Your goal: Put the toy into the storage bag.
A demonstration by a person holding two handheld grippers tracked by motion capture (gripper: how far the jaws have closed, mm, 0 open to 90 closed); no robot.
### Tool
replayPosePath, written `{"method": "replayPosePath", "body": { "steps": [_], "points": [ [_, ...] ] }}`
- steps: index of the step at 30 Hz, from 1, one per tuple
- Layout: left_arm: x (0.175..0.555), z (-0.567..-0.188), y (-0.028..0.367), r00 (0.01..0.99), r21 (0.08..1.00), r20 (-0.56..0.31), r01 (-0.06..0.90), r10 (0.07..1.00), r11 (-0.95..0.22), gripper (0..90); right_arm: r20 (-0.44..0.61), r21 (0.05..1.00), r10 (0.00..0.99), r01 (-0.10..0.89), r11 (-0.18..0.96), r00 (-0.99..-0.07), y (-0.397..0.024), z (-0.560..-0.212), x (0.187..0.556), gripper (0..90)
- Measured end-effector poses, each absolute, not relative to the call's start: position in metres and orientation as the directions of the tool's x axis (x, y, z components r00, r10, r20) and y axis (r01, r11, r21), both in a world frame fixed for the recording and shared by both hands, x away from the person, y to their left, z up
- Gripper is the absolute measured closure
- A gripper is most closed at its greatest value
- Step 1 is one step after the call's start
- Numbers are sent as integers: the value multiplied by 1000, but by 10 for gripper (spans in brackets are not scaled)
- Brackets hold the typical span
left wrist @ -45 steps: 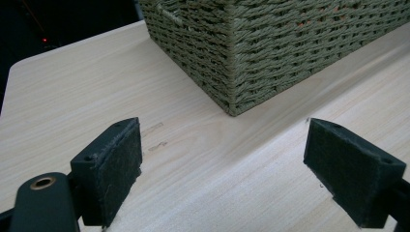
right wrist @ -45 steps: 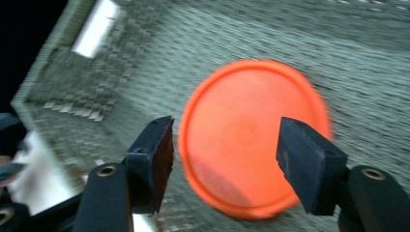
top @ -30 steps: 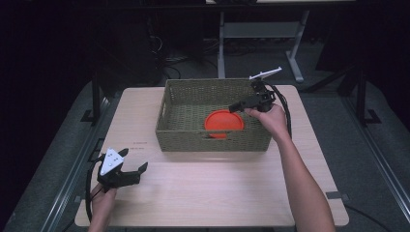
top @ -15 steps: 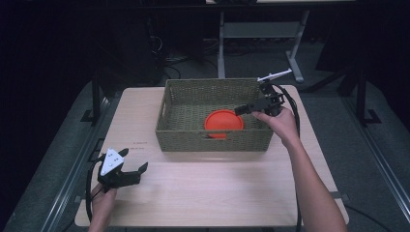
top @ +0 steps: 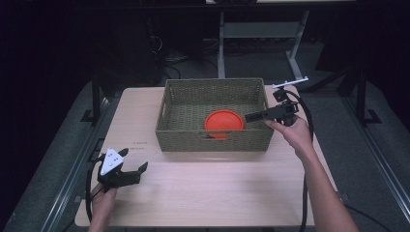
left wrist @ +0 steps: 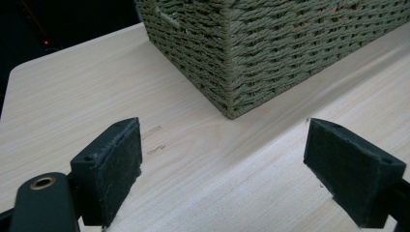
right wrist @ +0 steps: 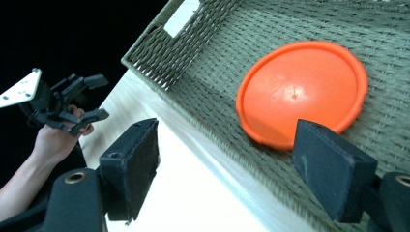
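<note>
An orange disc (top: 224, 122) lies flat on the floor of a woven olive basket (top: 212, 140) at the middle of the table. My right gripper (top: 251, 117) hovers over the basket's right rim and points left toward the disc. Its jaws have just been opening and nothing is between them. In the right gripper view the orange disc (right wrist: 302, 92) sits beyond the right gripper (right wrist: 227, 159), apart from both pads. My left gripper (top: 134, 160) rests open near the table's front left corner, with only bare wood between the jaws of the left gripper (left wrist: 225, 145).
The basket's near corner (left wrist: 270, 43) stands a short way ahead of the left jaws. Light wooden table (top: 217, 188) stretches in front of the basket. A metal stand (top: 261, 29) and dark floor lie beyond the far edge. A black cable trails from the right gripper.
My right gripper has drawn back to the right, from above the disc to the basket's right rim. The disc stays in the basket. The left gripper has not moved.
</note>
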State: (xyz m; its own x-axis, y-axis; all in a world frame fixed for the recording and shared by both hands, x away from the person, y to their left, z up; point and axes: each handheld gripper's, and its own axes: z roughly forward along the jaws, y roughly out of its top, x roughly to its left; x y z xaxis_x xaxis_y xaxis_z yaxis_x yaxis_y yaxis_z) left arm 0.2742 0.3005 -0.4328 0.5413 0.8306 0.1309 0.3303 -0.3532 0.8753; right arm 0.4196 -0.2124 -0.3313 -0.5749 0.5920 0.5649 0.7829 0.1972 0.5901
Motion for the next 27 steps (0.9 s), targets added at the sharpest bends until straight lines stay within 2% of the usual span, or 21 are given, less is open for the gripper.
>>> {"method": "replayPosePath", "body": {
  "steps": [3, 16, 23, 27],
  "points": [
    [274, -433, 300, 541, 875, 130, 332, 831, -353, 130, 570, 596, 582, 779, 194, -580, -221, -333, 411, 210],
    [273, -432, 303, 535, 880, 113, 338, 837, -334, 130, 555, 647, 549, 739, 187, -625, -252, -344, 359, 208],
    [272, -432, 302, 535, 883, 118, 328, 836, -335, 130, 540, 663, 568, 730, 167, -621, -273, -367, 320, 198],
    [272, -432, 301, 538, 882, 115, 332, 835, -336, 130, 519, 709, 575, 694, 124, -633, -286, -383, 292, 181]
  ]
}}
